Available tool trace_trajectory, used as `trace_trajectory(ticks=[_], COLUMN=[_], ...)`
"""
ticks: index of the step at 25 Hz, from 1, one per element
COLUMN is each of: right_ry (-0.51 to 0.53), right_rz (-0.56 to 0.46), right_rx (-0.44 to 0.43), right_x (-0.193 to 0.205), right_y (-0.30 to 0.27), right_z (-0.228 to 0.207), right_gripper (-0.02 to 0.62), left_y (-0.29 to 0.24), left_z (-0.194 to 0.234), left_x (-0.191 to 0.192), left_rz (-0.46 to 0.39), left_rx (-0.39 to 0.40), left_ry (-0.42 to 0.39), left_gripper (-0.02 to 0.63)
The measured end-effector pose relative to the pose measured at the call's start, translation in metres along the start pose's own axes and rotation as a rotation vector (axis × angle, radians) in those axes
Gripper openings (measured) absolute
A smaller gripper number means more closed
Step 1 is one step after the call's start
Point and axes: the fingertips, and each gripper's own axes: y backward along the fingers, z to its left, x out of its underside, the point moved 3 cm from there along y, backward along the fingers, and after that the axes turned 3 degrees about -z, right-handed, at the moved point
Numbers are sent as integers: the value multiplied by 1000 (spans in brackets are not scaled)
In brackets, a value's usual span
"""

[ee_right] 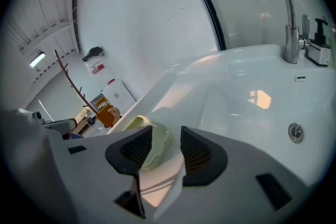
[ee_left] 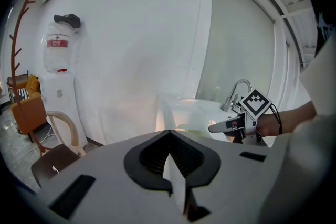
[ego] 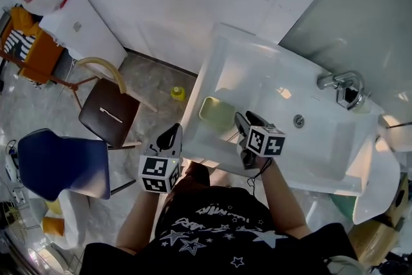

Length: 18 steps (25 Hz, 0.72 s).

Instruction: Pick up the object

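Pale green dish sat in the left end of the white sink, near the basin wall, at centre frame in the head view. Right gripper hung just beside it, jaws parted and released; nothing was clamped.

Left gripper was off the sink's edge at lower centre-left, jaws clenched together on nothing.

Risks as I judged them:
- The dish looked smooth and shallow. A bite on the rim alone could let it pivot or skid along the wet-looking basin.
- It lay close to the sink wall. The far jaw could catch that wall and shove the dish instead of straddling it.
- Closing too early would pinch air or clip the near edge.

View differences:
- Only the right gripper view showed the dish rim lined up in the gap between the jaws, part of it behind the left-hand jaw. I could not confirm any pad contact.
- The head view alone showed both grippers together and the dish's place relative to the faucet at right.
- The left gripper view gave the right gripper side-on, but hardly any of the dish.
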Motion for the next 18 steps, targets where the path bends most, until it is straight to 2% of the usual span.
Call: trace_trajectory(ticks=[9, 18], right_ry=[50, 115], right_rz=[104, 152], right_rx=[84, 141], right_x=[4, 6], right_y=[-30, -40], right_z=[-4, -1], right_gripper=[118, 80], left_y=[-29, -37], left_z=[19, 31], left_x=[-10, -9], left_rz=[20, 27], left_rx=[42, 50], left_ry=[0, 0], left_gripper=[17, 17])
